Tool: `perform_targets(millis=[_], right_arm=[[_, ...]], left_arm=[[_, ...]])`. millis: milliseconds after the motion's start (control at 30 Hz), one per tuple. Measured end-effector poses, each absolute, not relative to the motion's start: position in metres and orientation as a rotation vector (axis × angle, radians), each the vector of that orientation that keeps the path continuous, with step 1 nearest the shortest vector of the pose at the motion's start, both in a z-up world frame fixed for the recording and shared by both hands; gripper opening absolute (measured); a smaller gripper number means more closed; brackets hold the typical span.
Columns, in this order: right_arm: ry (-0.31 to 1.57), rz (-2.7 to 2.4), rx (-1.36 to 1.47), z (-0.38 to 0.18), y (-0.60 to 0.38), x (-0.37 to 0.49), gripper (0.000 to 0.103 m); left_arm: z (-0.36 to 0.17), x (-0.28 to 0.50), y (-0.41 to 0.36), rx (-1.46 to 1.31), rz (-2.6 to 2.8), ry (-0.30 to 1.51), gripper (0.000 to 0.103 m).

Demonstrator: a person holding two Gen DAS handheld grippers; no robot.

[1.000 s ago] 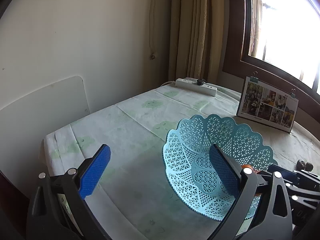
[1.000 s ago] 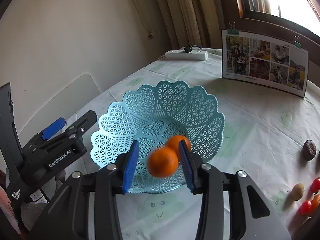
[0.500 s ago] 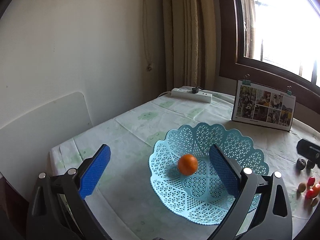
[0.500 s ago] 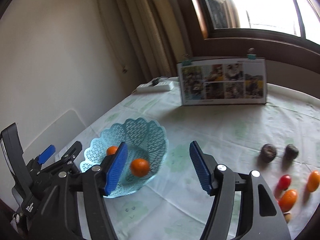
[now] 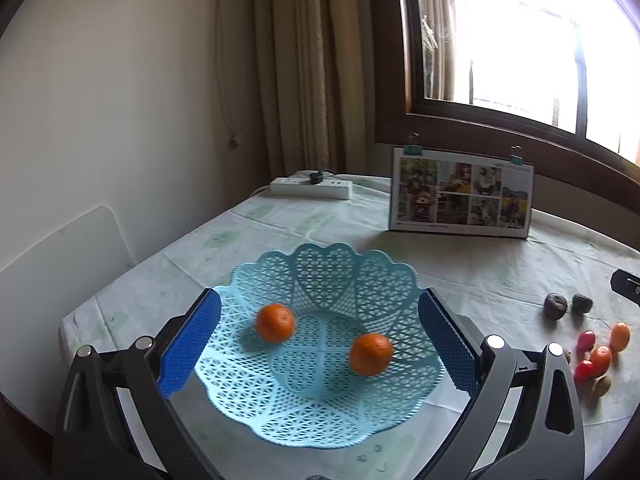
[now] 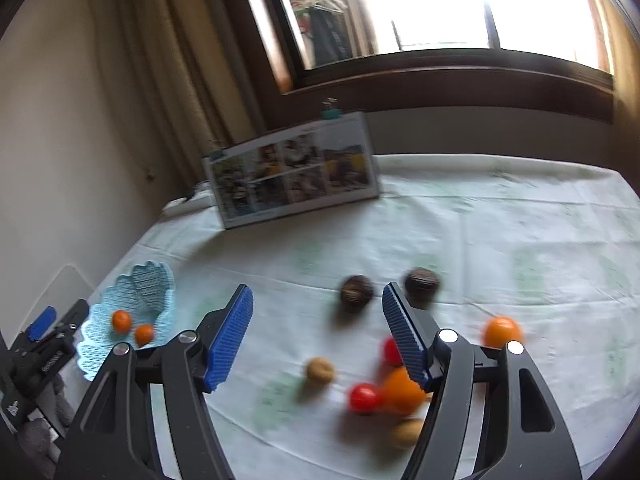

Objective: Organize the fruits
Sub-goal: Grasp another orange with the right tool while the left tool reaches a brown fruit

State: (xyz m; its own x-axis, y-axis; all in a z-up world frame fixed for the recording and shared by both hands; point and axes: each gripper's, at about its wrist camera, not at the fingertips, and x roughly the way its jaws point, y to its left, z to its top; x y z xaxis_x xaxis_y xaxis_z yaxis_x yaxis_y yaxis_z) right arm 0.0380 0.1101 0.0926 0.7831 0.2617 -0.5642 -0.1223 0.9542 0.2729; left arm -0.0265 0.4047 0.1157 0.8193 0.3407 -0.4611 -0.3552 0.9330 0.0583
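A light blue lattice basket sits on the tablecloth and holds two oranges. My left gripper hovers open over the basket's near side, holding nothing. In the right wrist view the basket lies far left. My right gripper is open above loose fruit: two dark brown fruits, a tan fruit, red tomatoes and orange ones. That view is motion-blurred.
A photo board stands clipped upright at the table's back, with a white power strip to its left. Curtains and a window rise behind. A white chair back stands off the table's left edge.
The right gripper opened and dropped its orange into the basket, then swung right to the loose fruit. The left gripper's view turned right, so the basket now lies between its fingers.
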Motion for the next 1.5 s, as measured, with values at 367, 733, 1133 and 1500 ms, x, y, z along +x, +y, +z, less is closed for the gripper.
perform_targets(millis=[367,733,1133,1500], right_arm=[[0.723,0.109,0.265,0.057,0.040,0.014,0.067],[0.829,0.214,0.207,0.033,0.063,0.016,0.050],[0.901,0.238,0.268,0.016,0.068,0.047,0.042],[0.852,0.232,0.319,0.028,0.046,0.037,0.039]], left_arm=[[0.110,-0.011,0.361,0.002,0.253,0.529,0.100],[0.098,-0.002,0.330,0.027,0.176,0.570,0.100],[0.087,0.003,0.330,0.017,0.174,0.612,0.100],[0.074,0.017,0.291,0.073,0.060,0.660,0.100]])
